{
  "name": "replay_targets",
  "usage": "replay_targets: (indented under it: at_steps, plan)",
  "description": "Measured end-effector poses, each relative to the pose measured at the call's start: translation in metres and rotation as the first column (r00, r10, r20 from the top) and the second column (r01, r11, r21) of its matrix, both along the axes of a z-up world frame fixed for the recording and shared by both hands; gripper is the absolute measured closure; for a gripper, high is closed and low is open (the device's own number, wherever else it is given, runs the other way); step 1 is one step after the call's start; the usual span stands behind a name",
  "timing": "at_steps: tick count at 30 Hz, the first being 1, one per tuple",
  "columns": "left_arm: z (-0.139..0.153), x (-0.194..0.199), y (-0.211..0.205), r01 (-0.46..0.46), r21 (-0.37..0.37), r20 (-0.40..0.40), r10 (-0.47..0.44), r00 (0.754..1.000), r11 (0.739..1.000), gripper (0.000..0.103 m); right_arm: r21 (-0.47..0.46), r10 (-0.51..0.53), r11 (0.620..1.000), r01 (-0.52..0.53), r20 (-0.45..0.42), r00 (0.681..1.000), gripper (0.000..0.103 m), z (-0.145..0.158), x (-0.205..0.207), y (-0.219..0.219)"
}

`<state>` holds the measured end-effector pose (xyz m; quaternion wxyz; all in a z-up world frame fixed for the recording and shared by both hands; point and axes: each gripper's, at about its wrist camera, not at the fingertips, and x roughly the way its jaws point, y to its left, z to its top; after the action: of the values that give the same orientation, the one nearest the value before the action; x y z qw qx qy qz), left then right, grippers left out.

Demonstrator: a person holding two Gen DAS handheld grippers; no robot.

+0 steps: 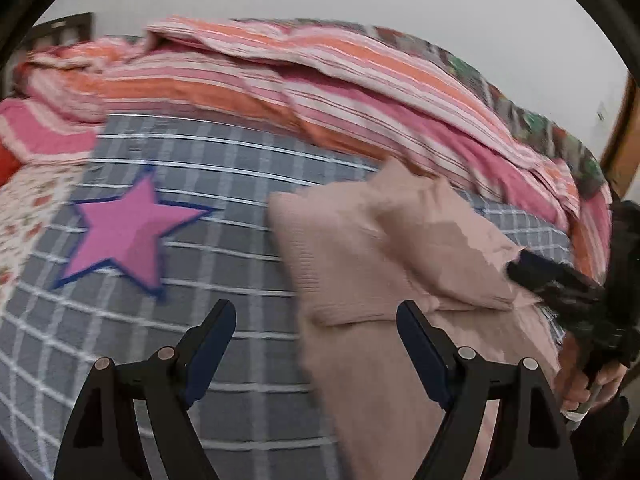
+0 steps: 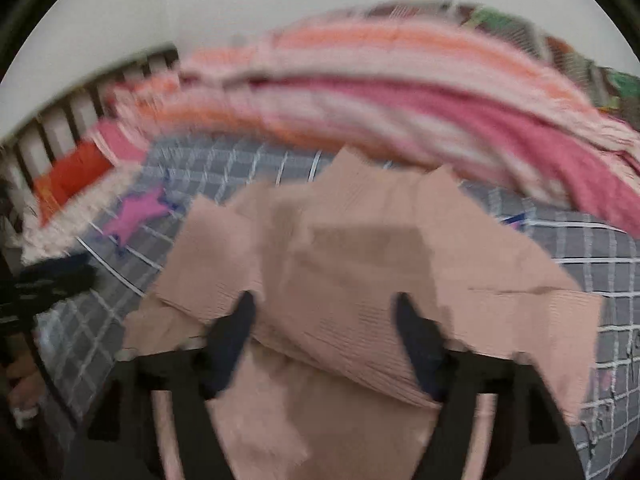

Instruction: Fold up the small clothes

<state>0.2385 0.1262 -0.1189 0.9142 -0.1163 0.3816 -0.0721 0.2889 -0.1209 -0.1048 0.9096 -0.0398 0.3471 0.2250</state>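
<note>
Showing the star sharply ahead-left of the spread, empty left claw, the left view also catches a hand gripping the right claw. Right claw hangs released, tilted down over the pink garment on the checked sheet. Blur hides the garment's folds.

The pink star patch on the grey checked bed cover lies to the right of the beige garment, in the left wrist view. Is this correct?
Not quite. In the left wrist view the pink star patch on the grey checked bed cover lies to the left of the beige garment, not the right.
</note>
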Motion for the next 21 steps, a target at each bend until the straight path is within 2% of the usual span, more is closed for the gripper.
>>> replay_targets:
  at_steps: [2,6,7,10,12,15,17,19,21]
  plan:
    - [-0.003,0.007,-0.017,0.042,0.001,-0.006,-0.042,0.999,0.999,0.021,0.051,-0.014,0.999,0.011,0.05,0.999,0.024,0.009,-0.009,-0.031]
    - [-0.009,0.025,-0.054,0.11,0.011,-0.031,-0.11,0.993,0.994,0.022,0.057,-0.137,0.99,0.133,0.071,0.988,0.025,0.003,-0.002,-0.094]
    - [-0.011,0.03,-0.06,0.102,0.017,-0.041,-0.101,0.994,0.995,0.022,0.069,-0.182,0.982,0.178,0.046,0.982,0.028,-0.003,0.004,-0.111]
    - [-0.017,0.046,-0.07,0.085,0.039,-0.058,-0.083,0.995,0.996,0.027,0.156,-0.225,0.962,0.224,-0.012,0.974,0.031,-0.013,0.011,-0.145]
    - [-0.024,0.057,-0.073,0.075,0.053,-0.083,-0.07,0.994,0.996,0.041,0.209,-0.26,0.943,0.258,-0.022,0.965,0.031,-0.022,0.013,-0.164]
    - [-0.041,0.072,-0.07,0.027,0.017,-0.148,-0.024,0.989,1.0,0.041,0.251,-0.282,0.924,0.289,-0.066,0.957,0.032,-0.026,0.016,-0.18]
    - [-0.045,0.076,-0.068,-0.011,-0.012,-0.14,0.009,0.99,1.0,0.043,0.246,-0.294,0.922,0.298,-0.054,0.954,0.032,-0.025,0.016,-0.181]
    - [-0.045,0.079,-0.068,-0.046,-0.006,-0.133,0.045,0.99,0.999,0.055,0.23,-0.328,0.917,0.325,-0.027,0.944,0.032,-0.022,0.012,-0.184]
    - [-0.045,0.081,-0.069,-0.065,-0.004,-0.128,0.064,0.99,0.998,0.076,0.226,-0.352,0.91,0.349,-0.028,0.936,0.032,-0.023,0.014,-0.187]
